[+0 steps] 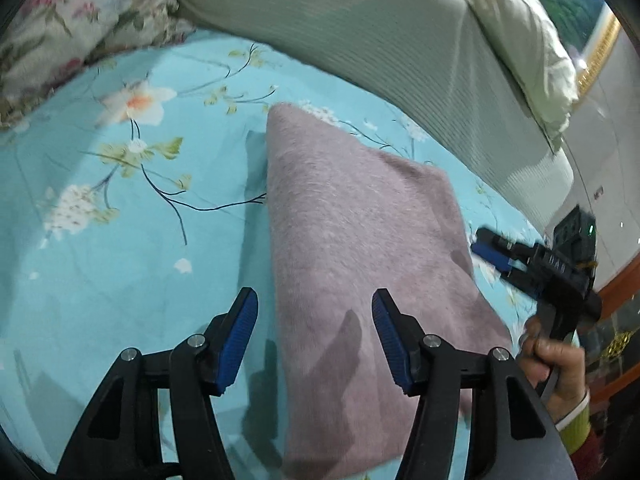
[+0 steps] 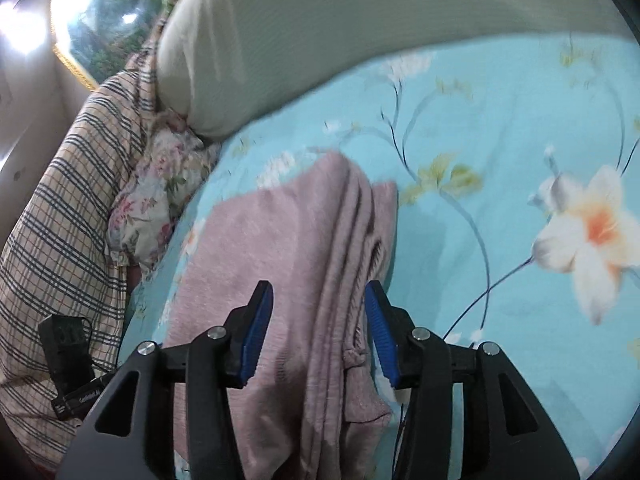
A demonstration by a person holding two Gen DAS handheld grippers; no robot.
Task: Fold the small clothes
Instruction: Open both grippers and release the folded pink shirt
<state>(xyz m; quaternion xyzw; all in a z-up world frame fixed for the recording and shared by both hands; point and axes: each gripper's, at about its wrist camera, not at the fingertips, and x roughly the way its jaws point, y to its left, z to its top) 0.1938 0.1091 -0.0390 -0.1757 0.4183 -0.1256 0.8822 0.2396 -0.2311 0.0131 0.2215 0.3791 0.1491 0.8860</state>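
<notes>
On turquoise floral bedsheet [image 1: 100, 280]: mauve fuzzy garment [image 1: 360, 240] folded, layered edges; both hand-held grippers [image 1: 314, 344] [image 2: 320, 328] spread, pinching nothing.

Left tongs [image 1: 315, 342]: two black plastic fingers [image 1: 236, 344], each faced on the inner side with a ribbed blue pad; black linkage arms with triangular cut-outs; round silver screw heads at the pivots, two per side.

Right tongs [image 2: 319, 334]: same build, with black fingers [image 2: 384, 336], ribbed blue pads and silver pivot screws. Seen from the left wrist, the body is a black block with pale lettering, too blurred to read.

Hand [image 1: 554, 364] on the right handle: cuff banded white over yellow-green, apparently knitted, with a dark red sleeve below it.
</notes>
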